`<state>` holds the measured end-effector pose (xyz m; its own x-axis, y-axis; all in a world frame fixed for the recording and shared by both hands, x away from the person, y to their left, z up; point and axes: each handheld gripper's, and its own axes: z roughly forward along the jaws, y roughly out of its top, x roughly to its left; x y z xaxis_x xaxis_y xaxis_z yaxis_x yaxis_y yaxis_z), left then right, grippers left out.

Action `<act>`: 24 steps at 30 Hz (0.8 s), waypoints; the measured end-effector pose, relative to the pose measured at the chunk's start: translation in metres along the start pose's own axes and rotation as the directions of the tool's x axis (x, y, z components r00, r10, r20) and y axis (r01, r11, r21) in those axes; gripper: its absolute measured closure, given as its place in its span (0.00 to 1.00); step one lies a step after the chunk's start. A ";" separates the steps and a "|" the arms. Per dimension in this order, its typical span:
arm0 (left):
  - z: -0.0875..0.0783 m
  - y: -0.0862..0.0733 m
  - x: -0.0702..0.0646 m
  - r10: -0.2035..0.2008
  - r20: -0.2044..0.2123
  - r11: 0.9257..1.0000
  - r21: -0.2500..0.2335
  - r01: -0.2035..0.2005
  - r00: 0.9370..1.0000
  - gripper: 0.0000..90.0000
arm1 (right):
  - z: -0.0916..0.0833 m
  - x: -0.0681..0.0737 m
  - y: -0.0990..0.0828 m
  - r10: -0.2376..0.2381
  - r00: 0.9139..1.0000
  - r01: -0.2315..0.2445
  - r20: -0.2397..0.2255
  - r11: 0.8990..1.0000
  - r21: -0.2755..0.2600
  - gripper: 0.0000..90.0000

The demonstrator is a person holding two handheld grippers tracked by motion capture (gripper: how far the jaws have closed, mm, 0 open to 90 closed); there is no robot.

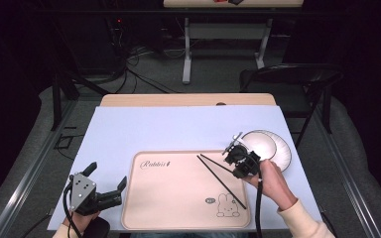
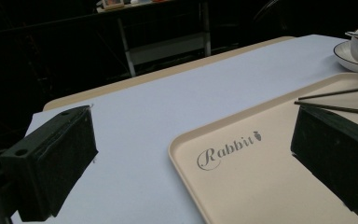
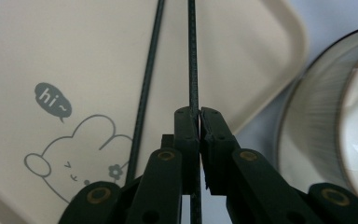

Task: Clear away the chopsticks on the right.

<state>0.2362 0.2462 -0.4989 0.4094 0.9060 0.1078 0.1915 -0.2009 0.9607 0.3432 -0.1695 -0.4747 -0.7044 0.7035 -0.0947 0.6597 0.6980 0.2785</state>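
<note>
The right gripper is clamped on one black chopstick, which runs from between its pads toward twelve o'clock in the right gripper view, over the beige tray. The second chopstick lies free on the tray at about eleven o'clock of the pads. The left gripper hangs open off the tray's left edge, holding nothing.

- High view: fixed above the near edge of the table, facing forward and down; distant, takes in the whole tray.
- Left gripper view: low over the table's near-left corner, facing across the tray to the plate.
- Right gripper view: very close above the tray's right edge, looking down.
- Shared by all: tray, chopsticks, plate.
</note>
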 end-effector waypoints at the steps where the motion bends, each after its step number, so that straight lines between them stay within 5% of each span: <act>1: 0.000 0.000 0.000 0.000 0.000 1.000 0.000 0.000 1.000 0.00 | 0.000 0.000 0.000 0.000 1.000 0.000 0.000 1.000 0.000 0.95; 11: -0.001 0.000 0.000 0.001 0.000 1.000 -0.002 -0.001 1.000 0.00 | 0.039 0.013 -0.002 -0.003 0.998 0.008 -0.069 0.998 0.060 0.95; 24: 0.000 0.000 -0.001 0.010 0.005 1.000 -0.003 -0.010 1.000 0.00 | 0.049 0.019 0.004 0.018 0.994 -0.016 -0.112 1.000 0.021 0.94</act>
<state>0.2357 0.2455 -0.4986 0.4157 0.9021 0.1158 0.1848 -0.2084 0.9604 0.3455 -0.1470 -0.5222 -0.7169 0.6969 0.0177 0.6764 0.6892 0.2595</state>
